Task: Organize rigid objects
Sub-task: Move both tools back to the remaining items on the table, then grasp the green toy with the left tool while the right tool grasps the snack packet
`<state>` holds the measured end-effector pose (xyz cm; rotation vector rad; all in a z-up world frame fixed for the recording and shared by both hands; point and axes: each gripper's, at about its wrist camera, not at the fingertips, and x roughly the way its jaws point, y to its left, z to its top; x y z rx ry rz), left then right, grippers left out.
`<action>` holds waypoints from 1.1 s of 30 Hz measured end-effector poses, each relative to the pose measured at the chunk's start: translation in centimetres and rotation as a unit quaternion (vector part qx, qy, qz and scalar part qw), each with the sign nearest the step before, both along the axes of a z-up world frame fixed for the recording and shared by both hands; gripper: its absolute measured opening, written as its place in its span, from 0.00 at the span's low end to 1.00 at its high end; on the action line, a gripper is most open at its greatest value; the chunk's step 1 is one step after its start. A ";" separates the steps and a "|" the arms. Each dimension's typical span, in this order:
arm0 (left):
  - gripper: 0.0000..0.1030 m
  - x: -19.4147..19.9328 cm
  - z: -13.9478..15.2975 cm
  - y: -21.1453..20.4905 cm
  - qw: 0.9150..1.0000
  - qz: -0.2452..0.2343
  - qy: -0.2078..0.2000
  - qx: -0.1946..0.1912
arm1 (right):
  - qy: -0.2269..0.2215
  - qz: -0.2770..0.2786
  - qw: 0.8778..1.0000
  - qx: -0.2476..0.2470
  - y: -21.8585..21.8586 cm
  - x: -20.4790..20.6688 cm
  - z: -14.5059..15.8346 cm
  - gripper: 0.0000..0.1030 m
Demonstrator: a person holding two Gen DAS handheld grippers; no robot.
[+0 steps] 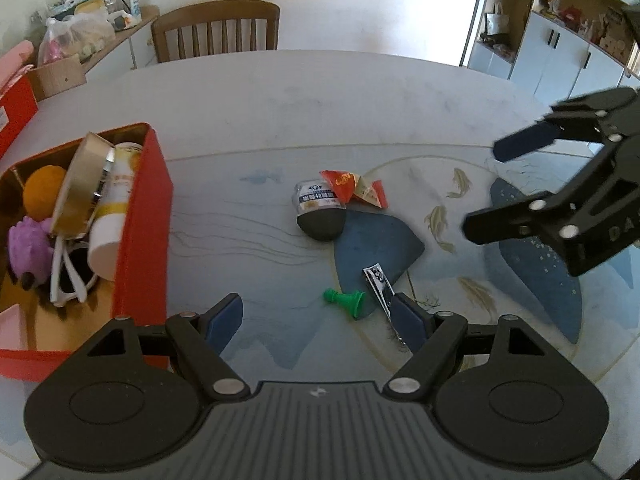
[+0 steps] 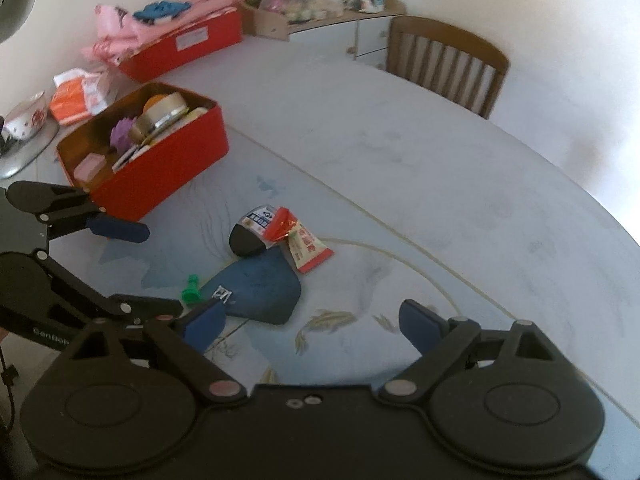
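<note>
A red box (image 1: 142, 224) stands at the left of the table, holding a tape roll, a white bottle, an orange ball, a purple toy and white sunglasses; it also shows in the right wrist view (image 2: 168, 172). On the table lie a green chess pawn (image 1: 345, 301), a nail clipper (image 1: 380, 282), a dark pouch with a label (image 1: 320, 210) and red snack packets (image 1: 354, 186). My left gripper (image 1: 320, 318) is open and empty, just in front of the pawn and clipper. My right gripper (image 2: 312, 326) is open and empty above the table; it shows in the left wrist view (image 1: 486, 188).
A wooden chair (image 1: 218, 30) stands at the table's far side. A second red box with pink cloth (image 2: 180, 44), snack bags (image 2: 78, 96) and a bowl (image 2: 26, 120) sit at the far left. A cluttered sideboard (image 2: 316, 0) lines the wall.
</note>
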<state>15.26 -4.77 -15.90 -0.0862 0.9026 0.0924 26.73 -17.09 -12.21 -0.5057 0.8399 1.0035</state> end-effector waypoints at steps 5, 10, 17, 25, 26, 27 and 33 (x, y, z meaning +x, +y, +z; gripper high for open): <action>0.78 0.6 -0.7 0.1 1.000 -0.006 0.002 -0.007 | -0.008 0.039 0.999 -0.014 1.9 1.1 -0.8 0.82; 0.77 1.1 -1.2 0.2 1.000 -0.013 0.005 -0.011 | -0.004 0.070 0.997 -0.023 3.8 2.4 -1.8 0.74; 0.63 1.2 -1.6 0.1 0.999 -0.034 -0.003 -0.021 | -0.004 0.110 0.993 -0.034 5.5 3.3 -3.1 0.66; 0.39 1.3 -1.6 -0.3 0.998 -0.058 -0.006 -0.035 | -0.004 0.157 0.987 -0.039 6.8 4.2 -3.6 0.55; 0.36 1.4 -1.5 -0.4 0.998 -0.059 -0.006 -0.037 | -0.004 0.160 0.986 -0.042 6.9 4.3 -3.7 0.55; 0.33 1.5 -1.4 -0.4 0.998 -0.058 -0.005 -0.039 | -0.003 0.161 0.986 -0.043 7.0 4.4 -3.8 0.54; 0.27 1.2 -1.2 -0.9 0.997 -0.058 -0.005 -0.043 | 0.000 0.165 0.986 -0.035 6.9 4.2 -3.8 0.42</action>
